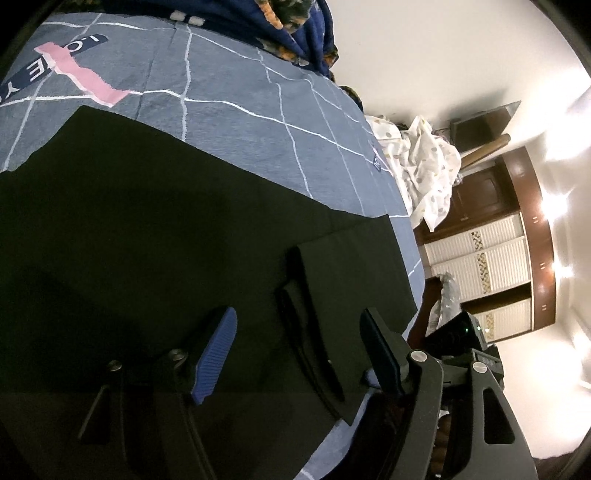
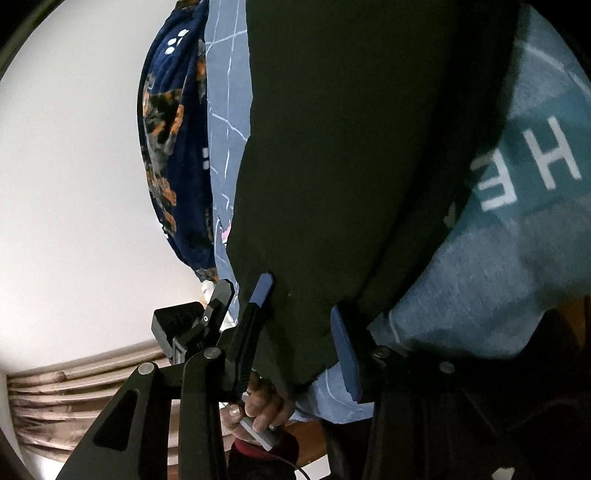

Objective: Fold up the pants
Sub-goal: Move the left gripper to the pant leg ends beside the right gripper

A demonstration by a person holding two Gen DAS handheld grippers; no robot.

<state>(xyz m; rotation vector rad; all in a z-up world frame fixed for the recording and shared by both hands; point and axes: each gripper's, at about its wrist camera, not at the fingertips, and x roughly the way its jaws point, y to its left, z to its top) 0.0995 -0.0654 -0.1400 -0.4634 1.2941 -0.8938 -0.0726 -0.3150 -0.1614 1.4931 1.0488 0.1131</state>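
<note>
Black pants (image 1: 166, 229) lie spread on a blue-grey bed cover (image 1: 236, 96). In the left wrist view my left gripper (image 1: 299, 336) is open, its blue pads wide apart over a folded edge of the pants (image 1: 314, 314). In the right wrist view the pants (image 2: 351, 147) fill the middle. My right gripper (image 2: 303, 321) is open, its two fingers on either side of the pants' edge near the bed's border. The other gripper (image 2: 199, 321) and the hand holding it (image 2: 258, 406) show at lower left.
A dark blue patterned blanket (image 1: 295, 33) lies at the far side of the bed; it also shows in the right wrist view (image 2: 173, 147). A white dotted cloth (image 1: 424, 166) lies past the bed edge. Wardrobe doors (image 1: 487, 266) stand beyond. Curtains (image 2: 55, 398) hang at lower left.
</note>
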